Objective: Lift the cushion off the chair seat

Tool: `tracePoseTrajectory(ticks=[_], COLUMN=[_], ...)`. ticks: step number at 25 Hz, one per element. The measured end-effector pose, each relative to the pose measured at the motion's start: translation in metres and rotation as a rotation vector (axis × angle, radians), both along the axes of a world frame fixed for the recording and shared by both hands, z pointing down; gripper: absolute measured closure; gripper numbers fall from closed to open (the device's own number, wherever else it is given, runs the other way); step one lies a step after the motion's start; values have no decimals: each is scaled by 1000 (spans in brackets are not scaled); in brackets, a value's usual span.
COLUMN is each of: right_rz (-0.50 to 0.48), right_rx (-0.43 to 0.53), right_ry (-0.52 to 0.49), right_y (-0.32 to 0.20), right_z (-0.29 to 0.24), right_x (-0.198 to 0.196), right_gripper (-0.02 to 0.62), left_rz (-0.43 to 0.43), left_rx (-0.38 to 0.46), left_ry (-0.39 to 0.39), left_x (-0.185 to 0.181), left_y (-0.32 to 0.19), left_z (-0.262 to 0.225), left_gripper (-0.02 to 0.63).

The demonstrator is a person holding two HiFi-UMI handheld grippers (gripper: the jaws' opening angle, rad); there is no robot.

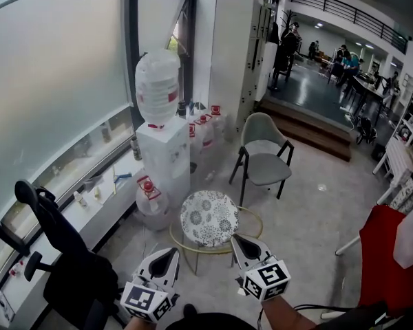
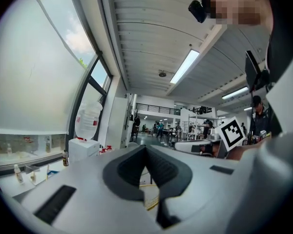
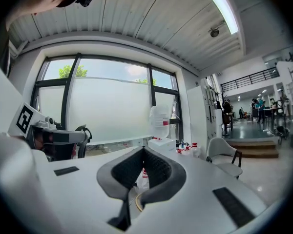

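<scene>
The jaws of the left gripper point(image 1: 171, 254) and the right gripper point(image 1: 237, 240) are closed on nothing, well apart from the chair point(image 1: 264, 158).

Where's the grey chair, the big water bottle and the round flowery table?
grey chair point(image 1: 267, 169): head view, on its seat.
big water bottle point(image 1: 157, 86): head view, on the middle of its body.
round table point(image 1: 208, 218): head view, on its patterned top.
</scene>
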State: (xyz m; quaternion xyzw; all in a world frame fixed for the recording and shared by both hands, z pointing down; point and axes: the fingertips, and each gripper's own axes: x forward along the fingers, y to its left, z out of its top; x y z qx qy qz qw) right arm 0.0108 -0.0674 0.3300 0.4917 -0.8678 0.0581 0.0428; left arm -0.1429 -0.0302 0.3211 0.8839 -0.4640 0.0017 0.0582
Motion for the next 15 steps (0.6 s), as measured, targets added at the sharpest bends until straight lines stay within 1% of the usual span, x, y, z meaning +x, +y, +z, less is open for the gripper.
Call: tracePoseTrajectory(ticks=[7,11,15], right_rz=[35,35,52], right_rx=[7,9,-10], right_ry=[13,17,16], right_y=[-32,-42,-55], right_z=[-1,-2,4], right_x=[-20,-27,-24], right_gripper=[588,588,588], left_rz=[29,36,57], left_rx=[4,-5,-17], left_ry=[18,28,32], left_x=[-24,-30,-27], left_y=[-38,-53,-67], left_z=[2,3,9], left_gripper=[598,598,598])
